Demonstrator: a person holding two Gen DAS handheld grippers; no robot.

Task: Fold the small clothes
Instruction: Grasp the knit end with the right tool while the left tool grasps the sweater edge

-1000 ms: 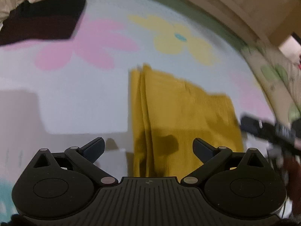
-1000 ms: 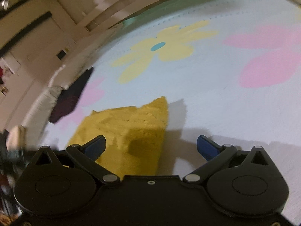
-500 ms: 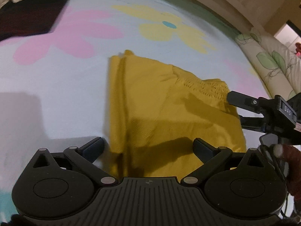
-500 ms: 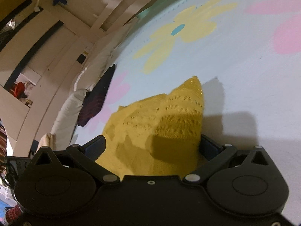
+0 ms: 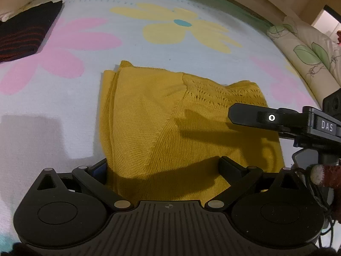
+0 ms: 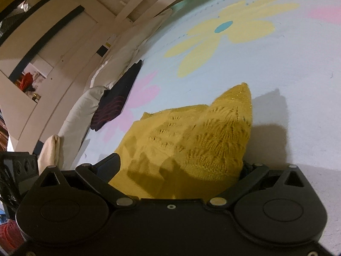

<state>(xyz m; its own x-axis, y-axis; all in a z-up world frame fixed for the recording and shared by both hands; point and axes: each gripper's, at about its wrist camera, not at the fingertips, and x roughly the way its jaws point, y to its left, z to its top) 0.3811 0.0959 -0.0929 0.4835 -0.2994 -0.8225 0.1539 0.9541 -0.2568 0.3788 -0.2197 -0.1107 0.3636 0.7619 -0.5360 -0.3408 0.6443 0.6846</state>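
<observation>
A: Start at the far left. What lies there?

B: A dark garment with red stripes (image 5: 25,32), folded, near the edge of the pale blue flowered bedspread (image 5: 70,89). It is well apart from everything else. In the right wrist view it lies beside a white pillow (image 6: 83,106).

A: And next along?

B: The left gripper (image 5: 163,166), low over the bedspread. Its jaws are spread wide, one finger just off the left edge of the yellow knit sweater (image 5: 166,115), the other over the cloth itself. Nothing is pinched between them.

A: Where exactly is the sweater?

B: In the middle of the bedspread, just below the yellow printed flower (image 5: 183,29). It lies flat and folded, with stacked edges along its left side and an openwork pattern on the right part.

A: Then the right side?

B: The right gripper (image 6: 179,166) reaches in from the right, and one finger shows over the sweater's right edge in the left wrist view. Its own camera shows the jaws parted with the openwork part of the sweater bunched up between them; I cannot tell whether the fingers press it. Farther right is a leaf-print pillow (image 5: 307,51).
</observation>
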